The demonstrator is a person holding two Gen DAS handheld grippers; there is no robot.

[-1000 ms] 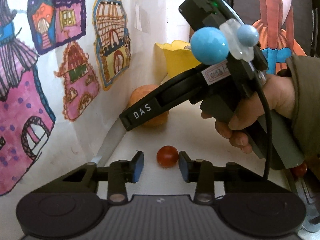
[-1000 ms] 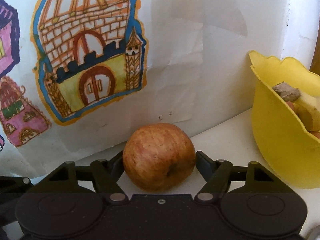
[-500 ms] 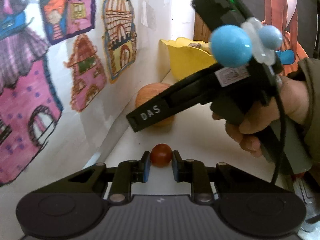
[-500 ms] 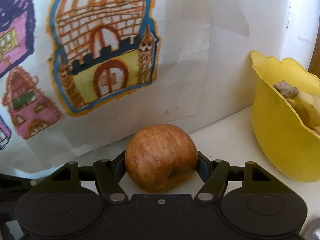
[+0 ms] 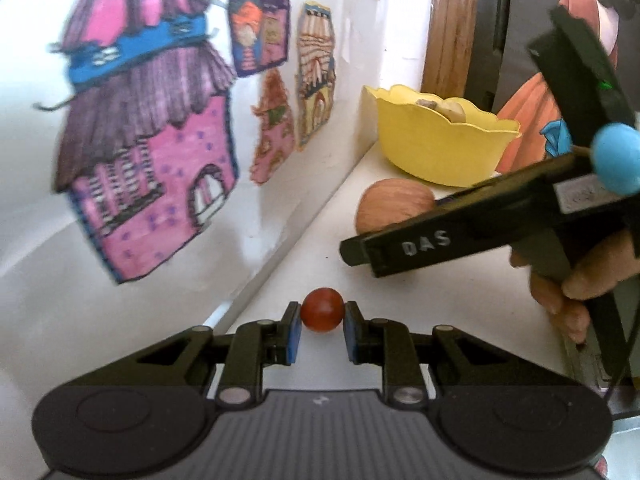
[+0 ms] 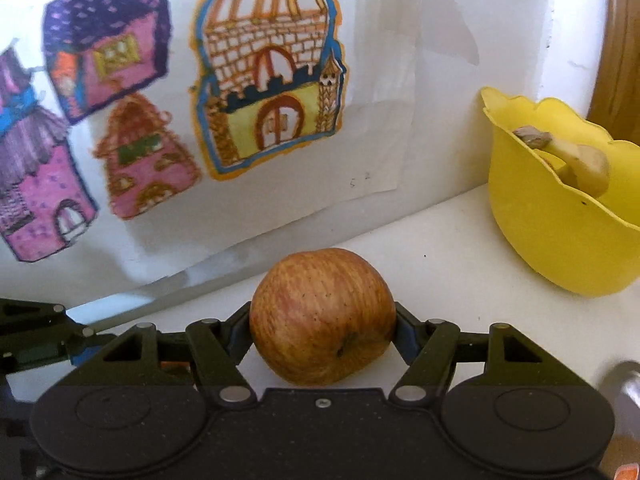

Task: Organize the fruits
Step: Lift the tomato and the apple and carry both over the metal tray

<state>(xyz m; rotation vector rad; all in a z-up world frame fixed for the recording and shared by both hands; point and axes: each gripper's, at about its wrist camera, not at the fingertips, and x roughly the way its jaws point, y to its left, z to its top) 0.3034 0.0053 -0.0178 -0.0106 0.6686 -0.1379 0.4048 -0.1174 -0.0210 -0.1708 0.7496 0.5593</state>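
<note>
- Left wrist view: the left gripper (image 5: 322, 334) has its jaws clenched on a small red fruit (image 5: 322, 315), round and glossy like a cherry tomato. The fruit sits at the very tips, one blue pad (image 5: 294, 336) pressing on either side, most of it showing above and ahead of the pads.
- Same view: the white desk (image 5: 440, 300) runs along a wall hung with paper drawings of houses (image 5: 152, 184); the fruit is near the desk's edge against that wall.
- Same view: farther along that edge lies an apple (image 5: 390, 210), partly covered by the black body of the right gripper, marked "DAS", which a person's hand (image 5: 580, 280) grips by its handle. The right gripper's jaws are hidden here.
- Same view: a yellow bowl (image 5: 436, 152) with a scalloped rim stands behind the apple, close to the desk's far corner by a wooden frame; something pale lies in it, too small to tell.
- Right wrist view: the right gripper (image 6: 323, 330) is grasping the apple (image 6: 322, 316). The apple fills the whole gap, a finger pressed to each flank, its stem pit turned toward the camera and low right.
- Same view: the apple is close to the desk's wall edge, under the castle drawing (image 6: 272, 76).
- Same view: the yellow bowl (image 6: 540, 232) stands to the right, apart from the apple, holding a pale banana-like piece (image 6: 584, 160).
- Same view: part of the left gripper shows at the left border.
</note>
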